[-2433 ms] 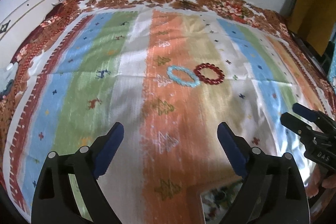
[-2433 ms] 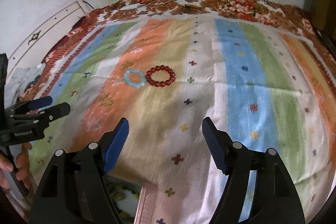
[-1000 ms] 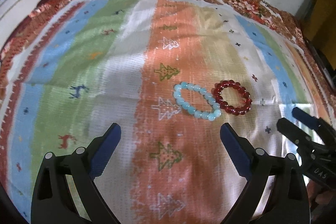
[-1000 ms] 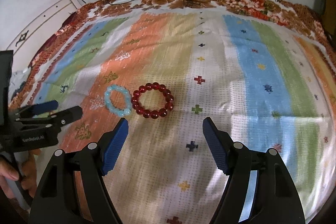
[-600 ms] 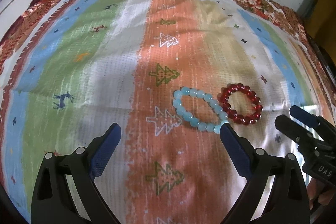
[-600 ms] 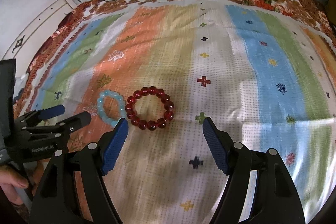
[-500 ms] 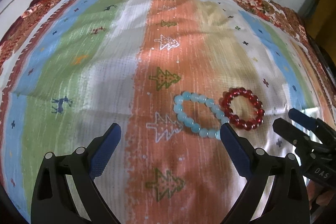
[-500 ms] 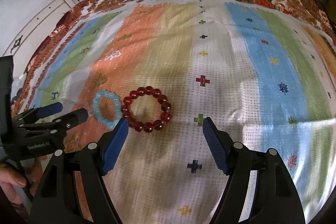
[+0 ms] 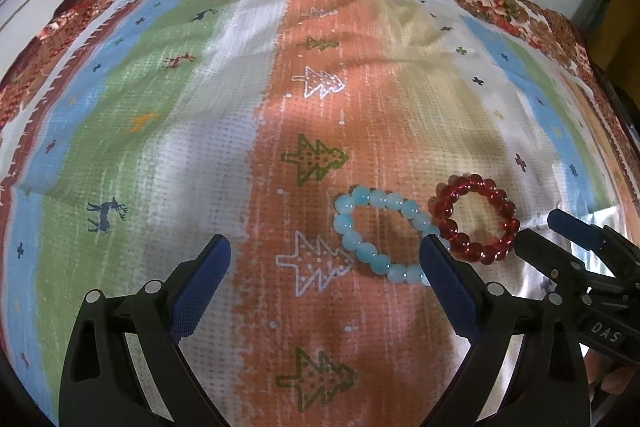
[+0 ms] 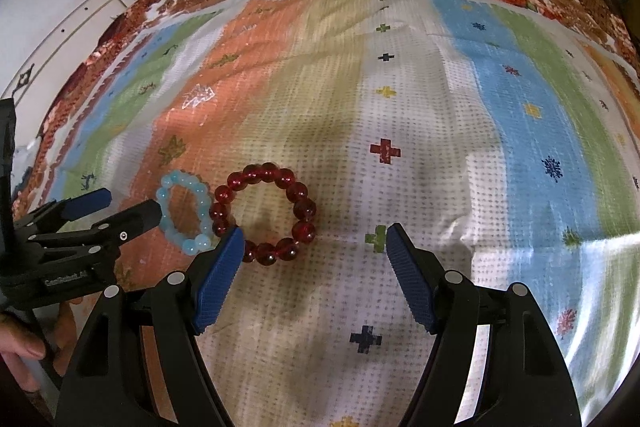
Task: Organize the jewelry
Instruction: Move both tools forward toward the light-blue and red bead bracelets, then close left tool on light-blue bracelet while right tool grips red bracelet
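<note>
Striped woven cloth (image 9: 224,131) in orange, green, blue and white covers the surface; on its orange band lie a pale blue bead bracelet (image 9: 380,235) and a dark red bead bracelet (image 10: 266,213), touching side by side; my left gripper (image 9: 326,255) and my right gripper (image 10: 312,243) both gape wide above them, holding nothing.

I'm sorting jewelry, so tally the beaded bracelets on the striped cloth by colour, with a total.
Light blue glossy round-bead bracelet: 1
Dark red translucent round-bead bracelet: 1
Total: 2, side by side on the striped patterned cloth.
</note>
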The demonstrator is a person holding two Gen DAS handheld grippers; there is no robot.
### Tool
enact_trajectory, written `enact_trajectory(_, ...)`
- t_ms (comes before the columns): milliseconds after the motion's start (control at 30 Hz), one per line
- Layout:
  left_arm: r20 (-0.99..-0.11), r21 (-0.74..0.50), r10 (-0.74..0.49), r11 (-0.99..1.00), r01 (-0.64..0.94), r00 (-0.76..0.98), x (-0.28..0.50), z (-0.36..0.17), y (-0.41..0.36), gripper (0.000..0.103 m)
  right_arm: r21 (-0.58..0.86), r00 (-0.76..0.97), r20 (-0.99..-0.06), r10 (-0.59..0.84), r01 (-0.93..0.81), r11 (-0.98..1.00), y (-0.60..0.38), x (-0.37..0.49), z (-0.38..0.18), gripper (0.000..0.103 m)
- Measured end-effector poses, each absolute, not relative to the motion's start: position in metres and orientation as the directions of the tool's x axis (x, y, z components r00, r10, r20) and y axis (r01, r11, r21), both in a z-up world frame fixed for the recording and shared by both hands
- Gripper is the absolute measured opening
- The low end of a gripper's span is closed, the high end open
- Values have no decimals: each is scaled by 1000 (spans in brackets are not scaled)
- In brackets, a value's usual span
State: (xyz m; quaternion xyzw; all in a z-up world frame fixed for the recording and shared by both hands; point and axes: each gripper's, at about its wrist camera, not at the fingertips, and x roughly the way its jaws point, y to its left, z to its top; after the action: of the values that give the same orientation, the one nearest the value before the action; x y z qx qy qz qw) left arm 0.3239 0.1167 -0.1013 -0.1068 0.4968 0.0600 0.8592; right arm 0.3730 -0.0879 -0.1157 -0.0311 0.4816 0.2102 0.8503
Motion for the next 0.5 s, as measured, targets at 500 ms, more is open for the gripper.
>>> enact_trajectory(500,-888,-40,58,978,-203,456,336,-118,112,94,129,441,-847,296,-371,920,-82,380,-128,73)
